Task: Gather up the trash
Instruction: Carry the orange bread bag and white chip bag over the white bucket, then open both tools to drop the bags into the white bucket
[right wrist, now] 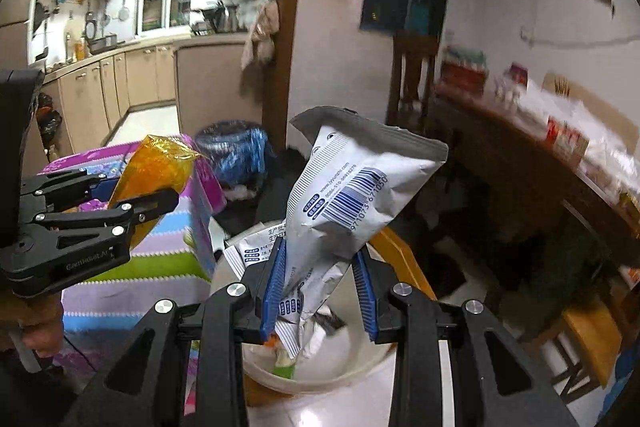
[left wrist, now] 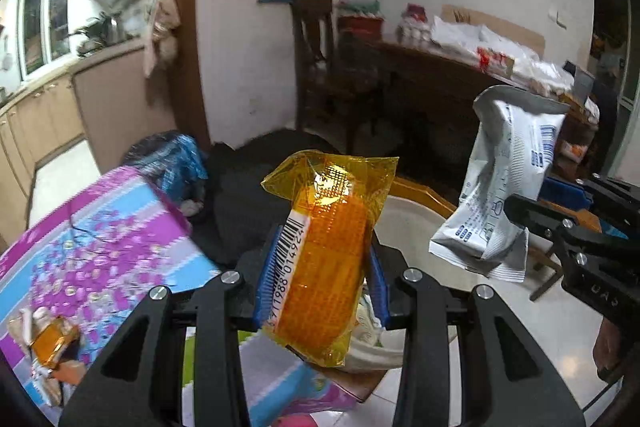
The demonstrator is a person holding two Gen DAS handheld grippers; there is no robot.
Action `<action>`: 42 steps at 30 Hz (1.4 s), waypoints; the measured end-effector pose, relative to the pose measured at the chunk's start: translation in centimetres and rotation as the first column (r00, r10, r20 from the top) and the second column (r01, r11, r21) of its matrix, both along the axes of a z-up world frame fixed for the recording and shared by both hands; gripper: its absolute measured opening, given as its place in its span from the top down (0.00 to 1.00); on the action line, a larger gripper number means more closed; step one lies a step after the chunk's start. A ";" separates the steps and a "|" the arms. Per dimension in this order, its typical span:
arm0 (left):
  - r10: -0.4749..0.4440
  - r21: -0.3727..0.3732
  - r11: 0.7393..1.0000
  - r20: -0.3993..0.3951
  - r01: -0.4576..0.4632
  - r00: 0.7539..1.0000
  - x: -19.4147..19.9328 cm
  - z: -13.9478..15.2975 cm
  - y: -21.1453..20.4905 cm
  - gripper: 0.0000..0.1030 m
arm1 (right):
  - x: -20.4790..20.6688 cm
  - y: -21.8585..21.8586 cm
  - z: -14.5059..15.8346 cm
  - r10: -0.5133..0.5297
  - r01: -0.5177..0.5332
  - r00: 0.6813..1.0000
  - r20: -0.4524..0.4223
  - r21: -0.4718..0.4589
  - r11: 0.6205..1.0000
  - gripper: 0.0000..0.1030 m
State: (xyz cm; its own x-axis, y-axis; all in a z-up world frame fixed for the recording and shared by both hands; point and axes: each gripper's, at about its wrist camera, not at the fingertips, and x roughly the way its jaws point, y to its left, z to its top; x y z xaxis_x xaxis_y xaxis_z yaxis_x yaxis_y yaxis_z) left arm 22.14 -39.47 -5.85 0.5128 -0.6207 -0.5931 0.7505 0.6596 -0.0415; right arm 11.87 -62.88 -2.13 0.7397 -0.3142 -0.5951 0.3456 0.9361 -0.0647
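While the left tool (left wrist: 322,279) is clamped on an orange wrapper (left wrist: 326,259), its blue pads (left wrist: 267,279) press the packet from both sides, and the wrapper stands upright between them with a barcode strip running down its left edge. In the right wrist view the same orange wrapper (right wrist: 154,171) shows at the left, held out over the corner of the counter (right wrist: 160,259), which wears a striped cloth in purple, blue and green. The right tool (right wrist: 320,287) is clamped on a white pouch (right wrist: 352,195), gripping its crumpled lower end so the pouch stands up and leans to the right, its blue barcode facing the camera. From the left wrist view that white pouch (left wrist: 504,187) hangs at the right, held by the right tool (left wrist: 560,227), well apart from the orange wrapper.

Directly below the right tool sits a pale round bin (right wrist: 360,359), just beside the counter edge. Inside it lie several wrappers (right wrist: 296,331), white ones with printed text and a green scrap near the bottom. The bin's rim (left wrist: 412,223) also shows behind the orange wrapper in the left wrist view. On the counter's flowered cloth (left wrist: 100,247) another orange wrapper (left wrist: 52,343) lies near the left edge among torn scraps. A dark bin with a blue bag (right wrist: 236,151) stands on the floor beyond the counter.
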 end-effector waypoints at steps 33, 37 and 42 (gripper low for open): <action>0.010 0.235 0.971 -0.190 0.036 0.982 4.6 -8.3 -8.6 0.63 | 7.2 -5.0 -10.3 0.064 0.012 0.959 -0.275 0.267 0.964 0.66; 0.020 0.235 0.972 -0.182 0.023 0.983 4.7 -8.4 -8.9 0.39 | 7.1 -4.9 -10.5 0.062 0.012 0.960 -0.273 0.261 0.965 0.65; 0.025 0.233 0.972 -0.172 0.016 0.985 4.7 -8.3 -8.8 0.24 | 6.7 -5.1 -10.3 0.045 0.024 0.966 -0.255 0.260 0.965 0.60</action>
State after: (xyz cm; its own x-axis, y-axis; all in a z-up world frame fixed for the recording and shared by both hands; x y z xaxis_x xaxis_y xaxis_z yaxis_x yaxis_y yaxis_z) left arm 26.88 -48.27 -14.14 0.3922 -0.4532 -0.8005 0.7423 0.6699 -0.0156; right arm 18.55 -68.02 -12.43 0.5534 -0.1170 -0.8246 0.3395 0.9358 0.0950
